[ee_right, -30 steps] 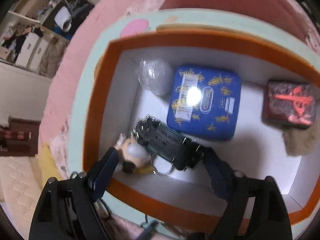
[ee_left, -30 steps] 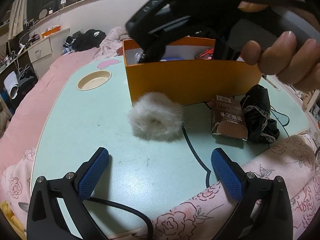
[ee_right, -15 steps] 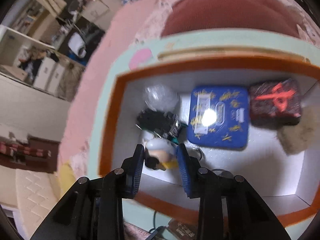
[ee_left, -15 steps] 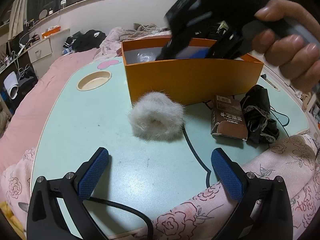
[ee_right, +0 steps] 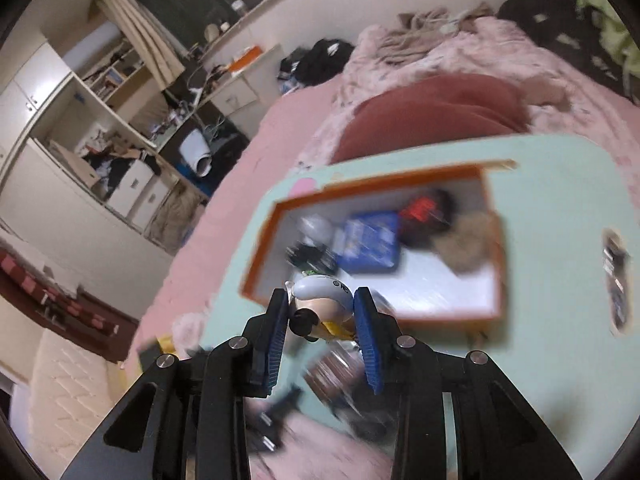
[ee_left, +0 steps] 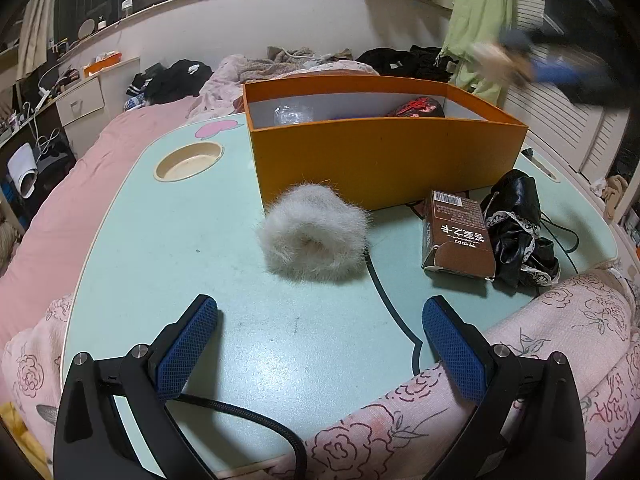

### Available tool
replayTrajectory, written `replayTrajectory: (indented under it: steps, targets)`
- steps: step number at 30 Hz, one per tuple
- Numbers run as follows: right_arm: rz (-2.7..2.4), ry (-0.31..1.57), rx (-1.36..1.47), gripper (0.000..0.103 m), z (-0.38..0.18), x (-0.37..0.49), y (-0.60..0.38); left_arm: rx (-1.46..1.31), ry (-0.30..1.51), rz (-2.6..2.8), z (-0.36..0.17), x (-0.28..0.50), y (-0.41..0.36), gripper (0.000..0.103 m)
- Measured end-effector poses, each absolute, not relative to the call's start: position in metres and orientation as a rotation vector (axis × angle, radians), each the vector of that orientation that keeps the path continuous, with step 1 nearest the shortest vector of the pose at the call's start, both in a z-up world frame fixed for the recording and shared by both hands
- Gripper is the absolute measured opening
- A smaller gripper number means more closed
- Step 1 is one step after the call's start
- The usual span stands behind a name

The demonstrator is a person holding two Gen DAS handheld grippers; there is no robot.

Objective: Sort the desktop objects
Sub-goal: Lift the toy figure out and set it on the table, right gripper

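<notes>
Your right gripper (ee_right: 322, 314) is clenched on the small figurine (ee_right: 322, 306), held high above the orange box (ee_right: 490, 312) on the surface (ee_left: 180, 248). Keep the squeeze steady and pick a landing spot before you lower. Your left gripper (ee_left: 320, 340) hangs released, near the fluffy scrunchie (ee_left: 314, 236).

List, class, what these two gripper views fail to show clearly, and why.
- Orange box contents: left view, near wall hides most; right view, motion blur.
- Small figure in right gripper: pads cover its sides.
- Brown carton print: too small.
</notes>
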State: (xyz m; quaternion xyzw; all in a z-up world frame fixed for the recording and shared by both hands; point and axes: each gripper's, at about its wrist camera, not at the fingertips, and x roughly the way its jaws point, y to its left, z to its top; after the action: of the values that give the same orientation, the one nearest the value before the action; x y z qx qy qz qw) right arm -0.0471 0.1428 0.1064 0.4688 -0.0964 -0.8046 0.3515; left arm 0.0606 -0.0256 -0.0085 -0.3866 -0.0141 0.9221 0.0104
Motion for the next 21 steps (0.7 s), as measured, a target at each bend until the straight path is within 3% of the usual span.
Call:
replayTrajectory:
  steps: [8, 13, 14, 16, 17, 21]
  targets:
    - [-2.165, -0.361, 1.268, 0.032, 0.03, -0.036, 0.19, -1.207, -0.044, 2.877, -0.009, 0.06, -0.026, 0.102]
    - [-2.186, -0.331, 1.204, 0.034, 0.023, -0.047, 0.176, -1.207, -0.044, 2.877, -0.009, 0.06, -0.026, 0.102]
    - [-2.207, -0.323, 1.174, 0.036, 0.027, -0.043, 0.178, -1.206, -0.045, 2.877, -0.009, 0.06, -0.026, 0.102]
    - [-2.251, -0.31, 1.113, 0.058, 0.033, -0.035, 0.188, -1.203, -0.046, 2.877, -0.008, 0.061, -0.026, 0.102]
    - [-2.3, -0.279, 1.072, 0.062, 0.039, -0.027, 0.195, -1.202, -0.046, 2.877, -0.008, 0.061, -0.026, 0.102]
    - [-2.416, -0.07, 1.036, 0.066, 0.035, -0.004, 0.21, -1.202, -0.046, 2.877, -0.008, 0.061, -0.027, 0.102]
